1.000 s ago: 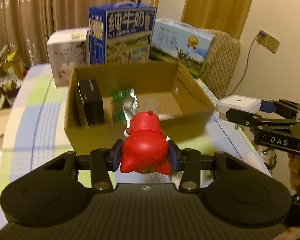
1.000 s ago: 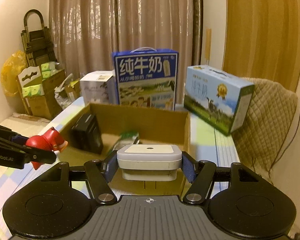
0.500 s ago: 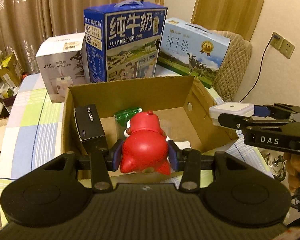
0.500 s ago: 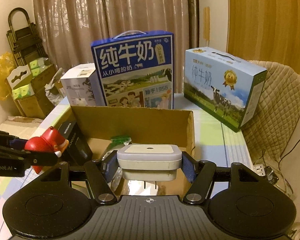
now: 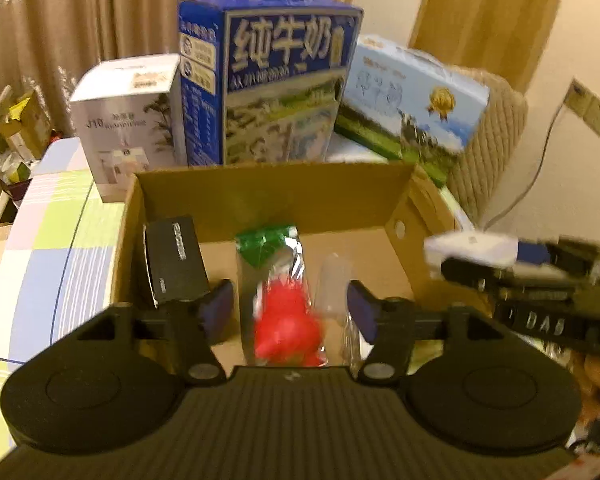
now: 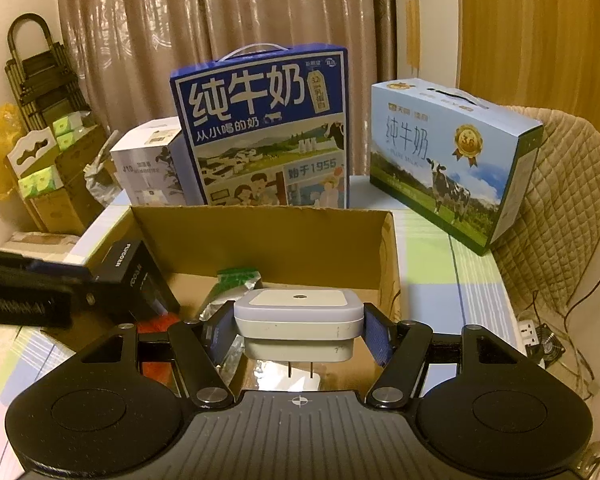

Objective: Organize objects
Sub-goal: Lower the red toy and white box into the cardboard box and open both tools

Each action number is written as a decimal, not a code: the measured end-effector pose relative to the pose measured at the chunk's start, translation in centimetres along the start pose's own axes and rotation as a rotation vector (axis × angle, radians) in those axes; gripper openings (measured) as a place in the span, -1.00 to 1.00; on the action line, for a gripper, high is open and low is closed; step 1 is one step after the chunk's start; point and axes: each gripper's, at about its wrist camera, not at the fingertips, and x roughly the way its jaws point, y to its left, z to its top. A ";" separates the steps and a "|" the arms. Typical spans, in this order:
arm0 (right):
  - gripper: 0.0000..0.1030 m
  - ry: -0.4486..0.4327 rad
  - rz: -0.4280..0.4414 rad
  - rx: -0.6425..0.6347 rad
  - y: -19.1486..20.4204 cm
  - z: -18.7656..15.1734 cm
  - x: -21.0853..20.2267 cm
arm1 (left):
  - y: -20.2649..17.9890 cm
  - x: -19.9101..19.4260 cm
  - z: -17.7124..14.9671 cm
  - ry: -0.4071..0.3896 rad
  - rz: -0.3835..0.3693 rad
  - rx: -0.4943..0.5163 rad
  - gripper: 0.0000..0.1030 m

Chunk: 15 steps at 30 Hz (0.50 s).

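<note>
An open cardboard box (image 5: 276,196) stands on the checked tablecloth. My left gripper (image 5: 289,306) hovers over its near part with its jaws opening. The red toy figure (image 5: 288,330) is a blur between the pads, free of both and low in the box. It lies on a green and silver packet (image 5: 268,248), beside a black box (image 5: 176,260). My right gripper (image 6: 298,328) is shut on a white plug-in adapter (image 6: 296,312), prongs down, above the box's near right part (image 6: 388,264). In the right wrist view the left gripper's fingers (image 6: 24,292) blur at the left edge.
Behind the cardboard box stand a dark blue milk carton (image 6: 264,128), a light blue milk carton (image 6: 452,160) and a white product box (image 6: 148,168). A quilted chair back (image 6: 560,208) is on the right, a power strip (image 6: 530,330) below it. Stacked boxes (image 6: 44,184) sit far left.
Both grippers came forward over the cardboard box. The left jaws spread apart and the red toy slipped out of their grip, downward. The right gripper still holds the adapter.
</note>
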 end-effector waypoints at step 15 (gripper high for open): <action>0.21 -0.012 0.042 0.024 -0.2 0.6 0.4 | 0.9 -1.7 -1.6 -0.017 -0.009 -0.024 0.20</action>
